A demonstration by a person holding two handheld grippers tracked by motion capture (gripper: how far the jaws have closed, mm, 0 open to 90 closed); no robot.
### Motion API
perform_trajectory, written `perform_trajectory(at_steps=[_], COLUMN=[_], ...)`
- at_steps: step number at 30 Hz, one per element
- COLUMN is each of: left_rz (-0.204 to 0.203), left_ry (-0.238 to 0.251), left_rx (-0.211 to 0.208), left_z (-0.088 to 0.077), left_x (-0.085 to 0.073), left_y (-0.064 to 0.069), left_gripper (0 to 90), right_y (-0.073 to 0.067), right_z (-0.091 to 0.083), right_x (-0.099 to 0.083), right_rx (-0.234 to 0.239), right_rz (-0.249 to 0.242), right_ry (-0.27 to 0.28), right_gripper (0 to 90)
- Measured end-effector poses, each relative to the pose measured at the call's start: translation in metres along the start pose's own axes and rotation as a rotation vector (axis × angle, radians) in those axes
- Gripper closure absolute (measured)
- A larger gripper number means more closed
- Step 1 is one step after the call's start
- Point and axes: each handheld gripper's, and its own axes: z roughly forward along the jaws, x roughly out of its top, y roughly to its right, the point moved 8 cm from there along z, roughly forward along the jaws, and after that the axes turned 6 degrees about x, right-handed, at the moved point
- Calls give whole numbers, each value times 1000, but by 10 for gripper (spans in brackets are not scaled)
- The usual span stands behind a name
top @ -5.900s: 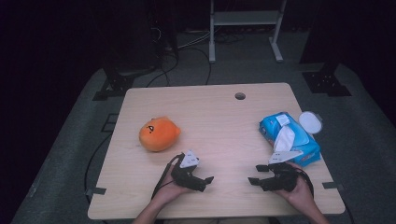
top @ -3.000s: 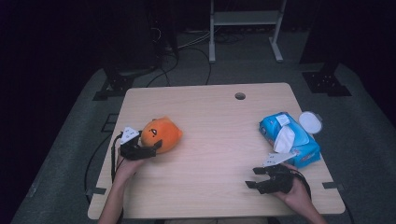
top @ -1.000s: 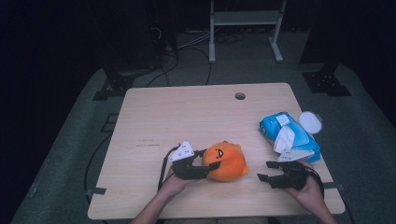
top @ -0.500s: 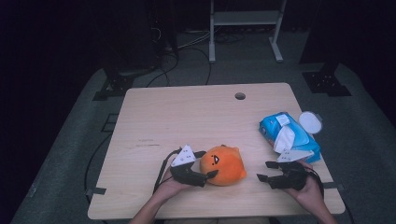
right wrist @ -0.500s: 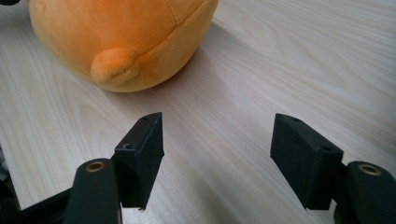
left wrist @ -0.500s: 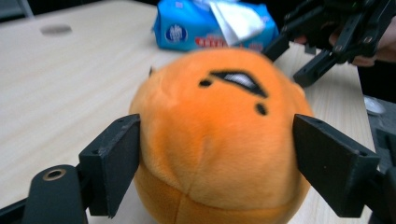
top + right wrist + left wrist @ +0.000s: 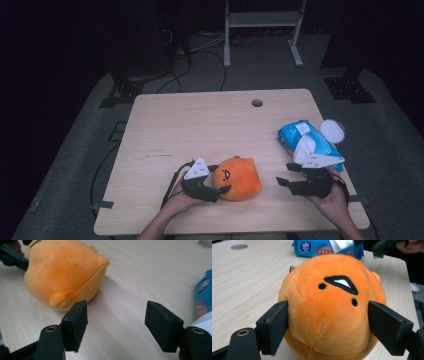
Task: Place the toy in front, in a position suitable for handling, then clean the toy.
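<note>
- Orange plush toy [image 7: 240, 178], with black embroidered eyes and a black-edged white mouth.
- Black jaws on the left gripper [image 7: 219, 183] and the right gripper [image 7: 284, 175], each topped by a pale grey plate.
- Blue wet-wipe pack [image 7: 307, 141], white flap and lid.
- Light wood-grain table [image 7: 200, 125].

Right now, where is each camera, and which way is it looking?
High view: sits above the person's side, looking forward and down at the table; both forearms show, with the left gripper and right gripper.
Left gripper view: rides the left gripper, looking along its two black jaws, which stand on either side of the orange plush toy.
Right gripper view: rides the right gripper, looking across the tabletop between its open jaws.
Shared: all three show the orange plush toy and the blue wipes pack.
</note>
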Motion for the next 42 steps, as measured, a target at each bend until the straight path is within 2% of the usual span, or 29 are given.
perform_trajectory(at_steps=[1,2,3,4,5,7,11,14,18,23,26,27,28,37,42], left_rz=[5,9,19,25,32,38,46,55,66,64,62,64,66,63,58], left_ry=[-5,-5,-11,-12,-14,-11,-9,-13,-13,-12,-11,-11,-12,-5,-1], left_rx=[2,5,8,11,13,13,8,14,25,30,29,29,30,25,21], left_z=[-1,0,0,0,0,0,-1,-1,0,1,1,1,1,1,1], left_x=[-1,0,0,0,0,-1,-2,-3,-4,-4,-4,-4,-4,-5,-6], left_y=[1,1,2,3,3,4,3,4,6,6,6,6,6,5,5], left_gripper=[192,192,191,191,190,188,185,183,179,176,175,174,173,166,166], right_y=[2,9,19,19,24,43,76,98,108,122,129,130,131,128,128], right_z=[-4,-13,-23,-23,-27,-36,-36,-27,-18,-9,-5,-6,-7,-13,-20], right_x=[3,11,19,19,22,28,28,23,16,4,-4,-5,-5,-2,-2], right_rx=[-13,-33,-75,-75,-94,-157,-207,-227,-230,-270,-284,-295,-306,-302,-292], right_rz=[-3,-3,0,0,-1,9,56,101,118,130,179,181,188,229,257], right_ry=[7,40,69,69,77,97,88,75,52,14,9,8,10,21,43], right_gripper=[335,338,339,339,339,339,344,353,369,416,503,551,584,810,849])
